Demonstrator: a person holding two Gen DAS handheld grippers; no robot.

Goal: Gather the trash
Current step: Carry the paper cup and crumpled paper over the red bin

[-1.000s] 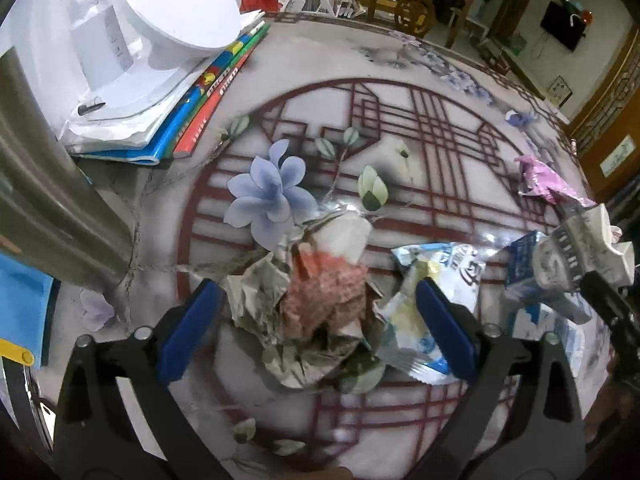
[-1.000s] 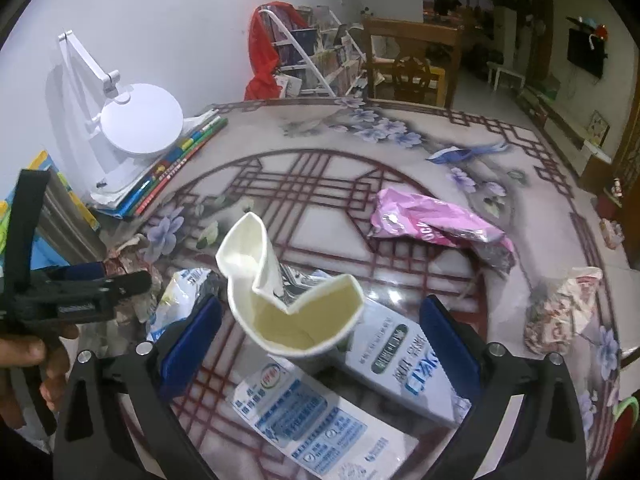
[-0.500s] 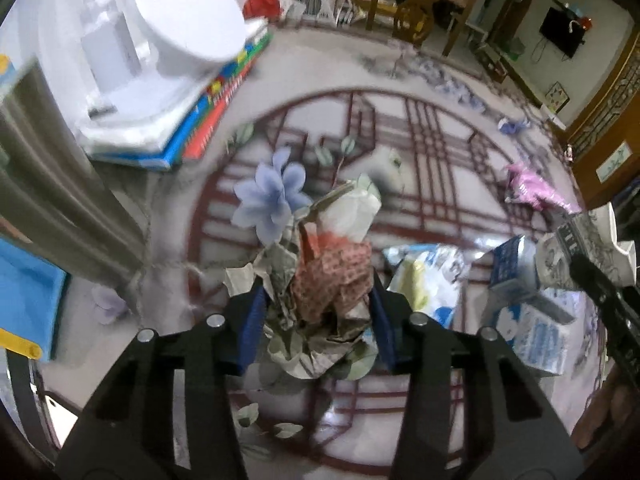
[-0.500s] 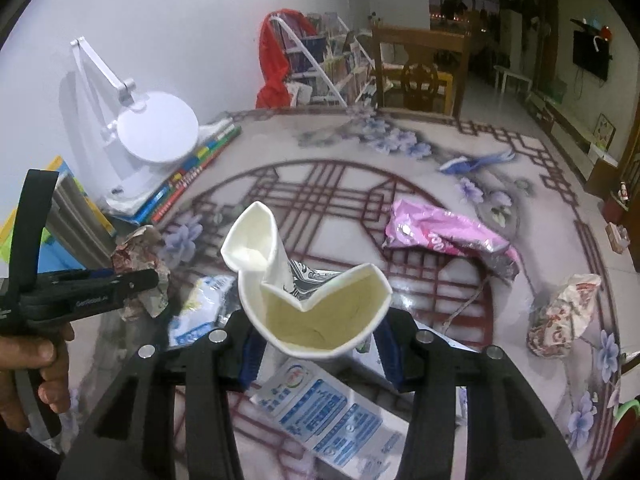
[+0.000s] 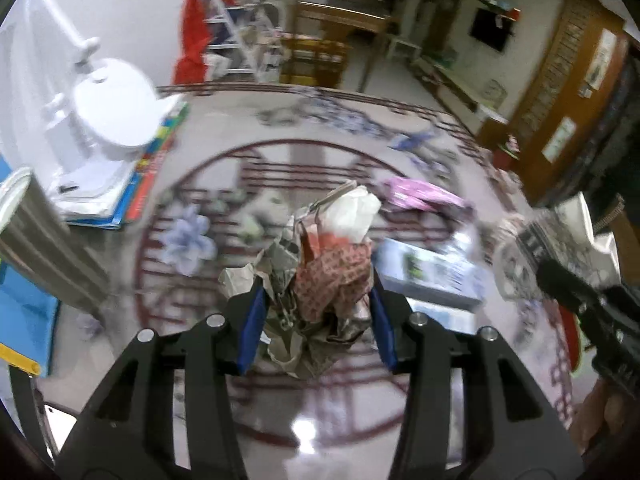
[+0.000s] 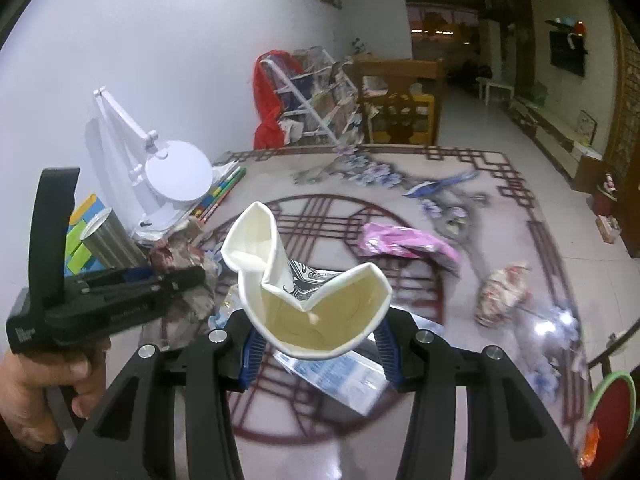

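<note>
Above a glass-topped table point(image 6: 400, 432) printed with red lattice and blue flowers, 2 hand-held grippers each carry a piece of trash clear of the surface. The left gripper point(image 5: 314, 326) is clenched on a crumpled paper wad point(image 5: 320, 276), its blue pads pressing the bundle's lower sides. The right gripper point(image 6: 318, 346) is clamped on a crushed paper cup point(image 6: 308, 292), gripped low on its body with the buckled rim facing the camera.

Both pieces look light and soft. The wad, a tangle of grey newsprint, red-patterned wrapper and a white tissue-like tuft on top, would likely compress further and could shed loose flaps, so a hold across its dense middle seems safest. The cup, white outside with a cream lining and dark print on its folded wall, is creased into a V at the rim; its walls appear springy yet weak, and a grip near the stiffer base should keep it from slipping.

More trash lies on the table: a pink foil wrapper point(image 6: 408, 242), a second crumpled wad point(image 6: 502, 294) and flattened blue-and-white cartons point(image 6: 340, 376). A steel cylinder point(image 6: 110, 240) stands at the left edge, beside a white desk lamp point(image 6: 176, 178).
</note>
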